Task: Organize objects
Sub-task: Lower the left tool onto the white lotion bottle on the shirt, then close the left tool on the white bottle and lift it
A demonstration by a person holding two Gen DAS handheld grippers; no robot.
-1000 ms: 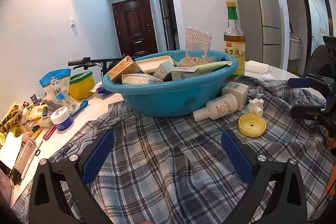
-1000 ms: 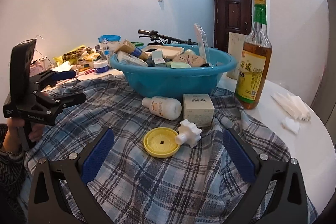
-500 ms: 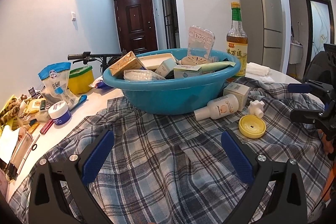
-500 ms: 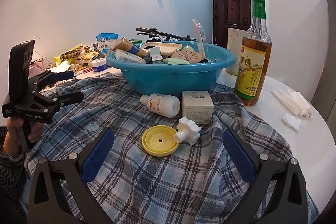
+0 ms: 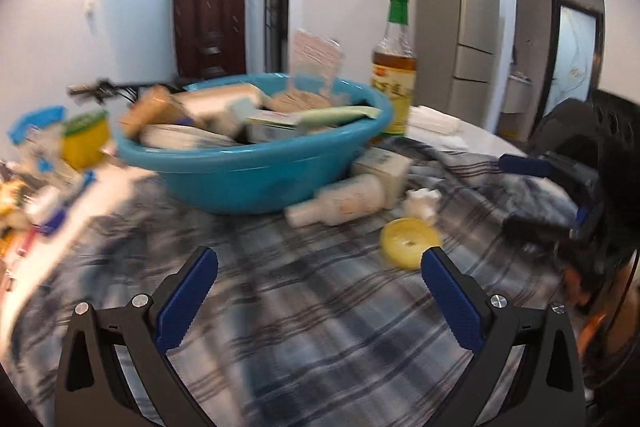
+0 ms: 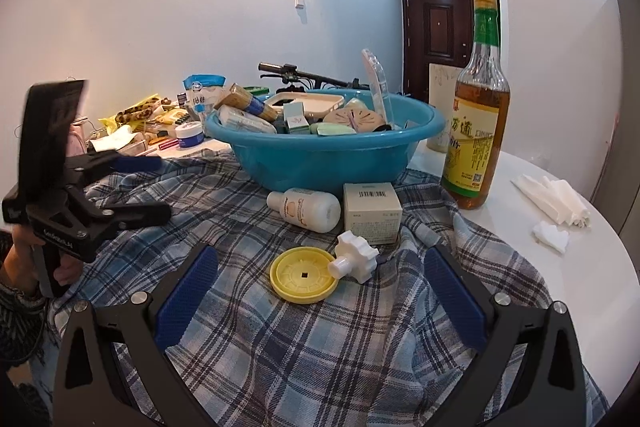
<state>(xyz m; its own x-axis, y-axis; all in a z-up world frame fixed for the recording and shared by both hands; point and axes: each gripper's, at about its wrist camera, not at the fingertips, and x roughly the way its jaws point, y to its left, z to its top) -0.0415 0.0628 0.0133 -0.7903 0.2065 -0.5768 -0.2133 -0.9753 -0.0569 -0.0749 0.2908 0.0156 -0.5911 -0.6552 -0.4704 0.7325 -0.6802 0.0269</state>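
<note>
Here both grippers, left (image 5: 319,285) and right (image 6: 320,281), have fingers apart and empty; approach the yellow lid (image 6: 305,274) (lying flat on the cloth (image 6: 320,347)) low, edgewise.

Dark brown door (image 6: 436,39) at upper centre-right, grey refrigerator (image 5: 460,27) upper right in the left wrist view, bicycle handlebar (image 6: 296,71) mid-frame, white light switch (image 6: 300,1) on the wall above it.

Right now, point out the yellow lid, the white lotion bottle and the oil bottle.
yellow lid (image 6: 303,274), right wrist view, on its ribbed inner face.
white lotion bottle (image 6: 306,209), right wrist view, on its label.
oil bottle (image 6: 476,151), right wrist view, on its yellow label.
</note>
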